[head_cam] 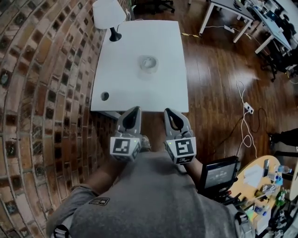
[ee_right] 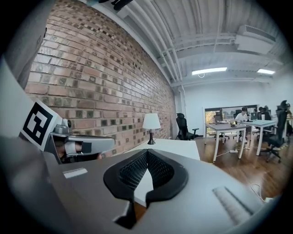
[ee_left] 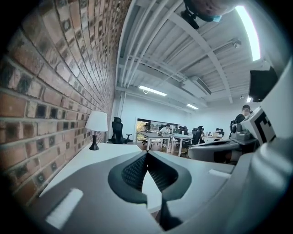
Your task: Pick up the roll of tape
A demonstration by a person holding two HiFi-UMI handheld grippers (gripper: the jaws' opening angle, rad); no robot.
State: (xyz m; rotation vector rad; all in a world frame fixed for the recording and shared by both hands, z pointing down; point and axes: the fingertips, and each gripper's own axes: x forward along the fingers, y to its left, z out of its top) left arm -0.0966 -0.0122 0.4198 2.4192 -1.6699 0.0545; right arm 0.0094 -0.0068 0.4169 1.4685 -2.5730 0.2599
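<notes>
Left gripper (ee_left: 146,154): black ribbed pads pressed together at the tips, nothing between them. Right gripper (ee_right: 147,152): same, jaws fully closed and empty. Only a sliver of tabletop shows through the gap behind each pair of tips. Closed makes sense here, since nothing is in reach to grab; both would have to spread before any grasp.

In the head view the two grey grippers sit side by side, close to the person's chest, with their tips just at the near edge of the white rectangular table (head_cam: 139,95). They point roughly level across it and run parallel, with neither committed. Reads as a ready or approach posture, not a reach.

The pale, whitish roll of tape (head_cam: 148,63) lies flat on the table around its middle, hole facing up, well apart from both grippers. It is alone on bare surface, so the approach is clear from any side. Flat with an open core likely means a pinch on the ring wall from above, one jaw inside and one outside. Neither gripper view shows the roll.

Further out, a small dark round hole (head_cam: 104,96) sits near the table's left front corner, and a white-shaded lamp on a black base (head_cam: 109,14) stands at the far left corner. The table is pushed up beside a brick wall (head_cam: 42,93). Dark wooden floor (head_cam: 219,83) lies to the right.

Task judged not yet started on the object.
</notes>
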